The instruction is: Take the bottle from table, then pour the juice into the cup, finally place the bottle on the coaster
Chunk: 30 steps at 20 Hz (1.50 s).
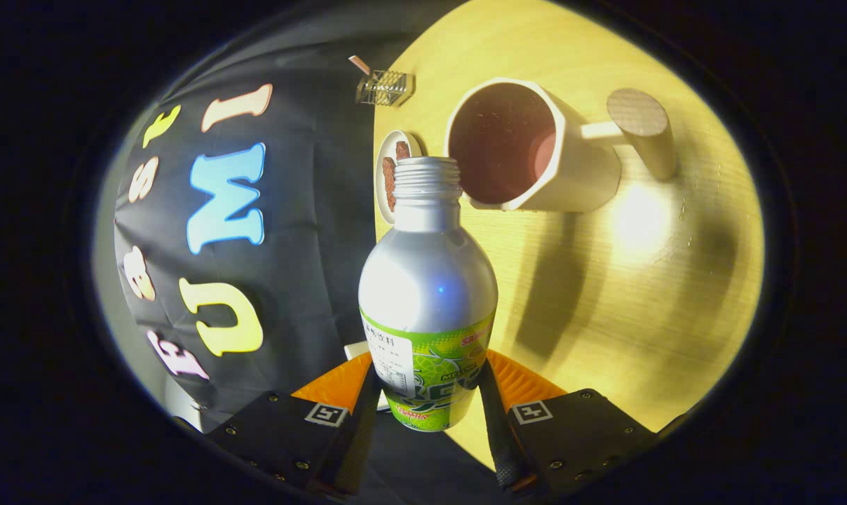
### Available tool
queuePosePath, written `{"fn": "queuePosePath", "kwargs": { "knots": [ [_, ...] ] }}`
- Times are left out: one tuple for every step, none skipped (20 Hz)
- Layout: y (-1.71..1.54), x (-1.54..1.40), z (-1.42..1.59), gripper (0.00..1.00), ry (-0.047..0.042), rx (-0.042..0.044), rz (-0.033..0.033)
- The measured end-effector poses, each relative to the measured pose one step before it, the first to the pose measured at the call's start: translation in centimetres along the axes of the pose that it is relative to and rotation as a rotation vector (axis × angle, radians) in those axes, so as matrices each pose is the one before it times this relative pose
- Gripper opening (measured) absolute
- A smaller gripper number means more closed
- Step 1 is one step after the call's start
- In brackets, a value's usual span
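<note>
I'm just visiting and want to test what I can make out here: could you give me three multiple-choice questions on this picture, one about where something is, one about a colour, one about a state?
1. Where is the bottle?
A. between the gripper's fingers
B. lying on the table beyond them
C. inside the cup

2. What colour is the bottle's label?
A. red
B. green
C. blue

3. What state is the bottle's mouth in?
A. capped
B. corked
C. open, no cap

Answers:
1 A: both fingers press on the bottle's lower part, one at each side.
2 B: the band round its lower half is green, under a silver upper body.
3 C: the bare threaded neck shows, with its mouth beside the rim of the cup on the table.
</note>
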<state>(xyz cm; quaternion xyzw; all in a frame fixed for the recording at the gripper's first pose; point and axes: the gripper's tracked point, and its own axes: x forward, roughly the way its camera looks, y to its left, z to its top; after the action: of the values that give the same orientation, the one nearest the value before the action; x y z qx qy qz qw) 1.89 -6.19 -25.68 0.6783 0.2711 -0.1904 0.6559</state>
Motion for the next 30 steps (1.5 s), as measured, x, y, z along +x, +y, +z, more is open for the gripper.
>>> {"fn": "queuePosePath", "kwargs": {
  "knots": [
    [-0.185,0.11,-0.037,0.7,-0.00698,-0.03149,-0.00383],
    [-0.078,0.084,0.107,0.7,-0.00958,-0.03288,0.00256],
    [-0.177,0.206,0.053,0.7,-0.00888,-0.03571,-0.00203],
    [-0.309,0.151,-0.142,0.7,-0.00237,-0.03559,-0.00597],
    [-0.325,0.139,-0.011,0.7,-0.00283,-0.03584,-0.00492],
    [-0.343,-0.033,0.032,0.7,-0.01042,-0.03222,-0.00869],
    [-0.251,0.034,0.212,0.7,-0.01502,-0.02668,-0.00608],
    [-0.18,-0.108,0.282,0.7,-0.02075,-0.02739,-0.00132],
    [-0.138,0.029,0.163,0.7,-0.01274,-0.03383,-0.00438],
    [-0.28,0.042,-0.148,0.7,-0.0096,-0.03899,-0.01025],
    [-0.171,0.038,0.107,0.7,-0.00715,-0.03838,-0.00497],
    [-0.032,-0.03,-0.004,0.7,-0.00283,-0.03681,-0.00384],
    [-0.044,0.027,0.007,0.7,-0.00788,-0.03738,-0.00642],
    [-0.053,-0.116,0.049,0.7,-0.00962,-0.03542,-0.00759],
    [0.171,0.071,0.061,0.7,-0.00879,-0.03169,-0.00314],
    [0.479,0.15,-0.185,0.7,-0.00082,-0.02913,0.00095],
    [0.349,0.173,0.009,0.7,-0.00474,-0.0327,0.00188],
    [0.206,-0.039,-0.143,0.7,-0.00547,-0.03739,-0.00212],
    [0.184,0.164,-0.146,0.7,-0.00172,-0.03832,-0.00306],
    [0.206,0.04,-0.108,0.7,-0.00287,-0.03699,-0.0054],
    [0.24,0.2,0.029,0.7,-0.00535,-0.03284,-0.00492],
    [0.294,0.165,-0.057,0.7,-0.00579,-0.02863,-0.00016],
    [0.174,0.157,0.012,0.7,-0.00679,-0.02613,-0.00315],
    [0.056,0.0,-0.058,0.7,-0.008,-0.02151,-0.00619],
    [0.26,0.128,-0.006,0.71,-0.00939,-0.01782,-0.0012],
    [0.049,0.131,-0.095,0.7,-0.00777,-0.01619,-0.00428],
    [0.076,0.126,0.035,0.7,-0.00882,-0.01861,-0.00367],
    [-0.217,0.036,-0.009,0.7,-0.00678,-0.01948,-0.01166],
    [0.066,0.066,0.181,0.7,-0.01746,-0.02199,-0.00652],
    [-0.15,0.159,0.424,0.7,-0.0178,-0.02158,-0.01461]
  ]
}}
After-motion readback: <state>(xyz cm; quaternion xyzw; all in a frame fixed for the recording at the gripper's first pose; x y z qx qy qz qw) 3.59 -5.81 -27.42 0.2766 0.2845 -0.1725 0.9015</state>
